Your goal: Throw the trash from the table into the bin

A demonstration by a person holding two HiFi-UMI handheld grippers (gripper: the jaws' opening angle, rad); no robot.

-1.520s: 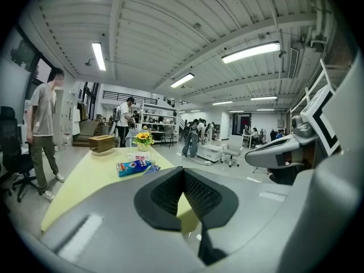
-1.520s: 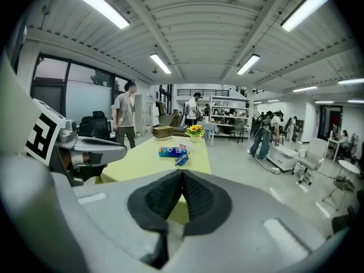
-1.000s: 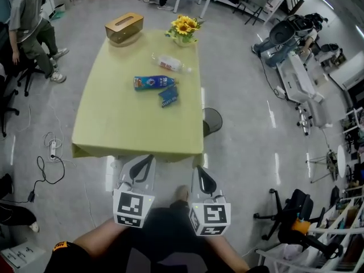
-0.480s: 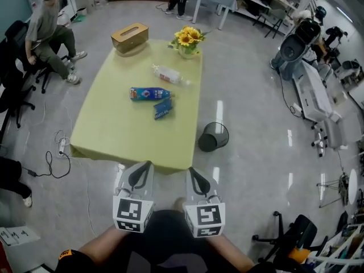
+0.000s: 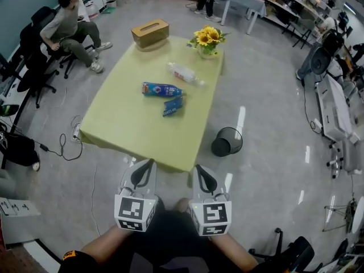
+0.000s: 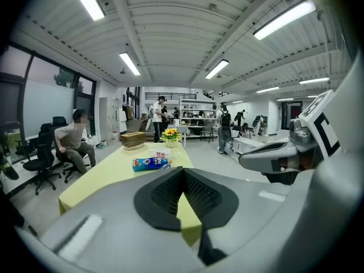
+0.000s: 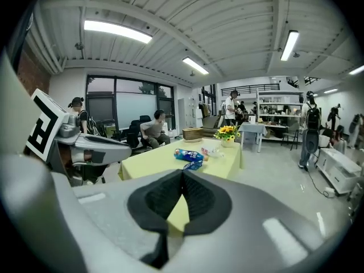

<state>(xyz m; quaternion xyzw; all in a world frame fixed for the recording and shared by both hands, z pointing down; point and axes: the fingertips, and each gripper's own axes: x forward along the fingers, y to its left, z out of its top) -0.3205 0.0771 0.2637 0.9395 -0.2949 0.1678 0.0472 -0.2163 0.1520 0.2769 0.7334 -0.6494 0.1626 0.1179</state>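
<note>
A yellow-green table (image 5: 125, 135) stands ahead of me. On it lie a blue snack bag (image 5: 161, 89), a small blue packet (image 5: 171, 107) and a clear plastic bottle (image 5: 185, 73). A black mesh bin (image 5: 227, 141) stands on the floor by the table's near right corner. My left gripper (image 5: 143, 172) and right gripper (image 5: 205, 179) hang side by side short of the table's near edge, both shut with nothing in them. The left gripper view looks along the table to the blue bag (image 6: 151, 162). The right gripper view has the bag (image 7: 187, 154) and packet (image 7: 193, 165).
A vase of sunflowers (image 5: 208, 38) and a wooden tissue box (image 5: 150, 33) stand at the table's far end. A person (image 5: 71, 24) sits on a chair at far left, with office chairs (image 5: 34, 67) nearby. A cable (image 5: 68, 141) lies on the floor at left.
The view has swung, so the table sits more to the right and the bin shows fully beside its corner. Both grippers moved sideways together and stayed shut.
</note>
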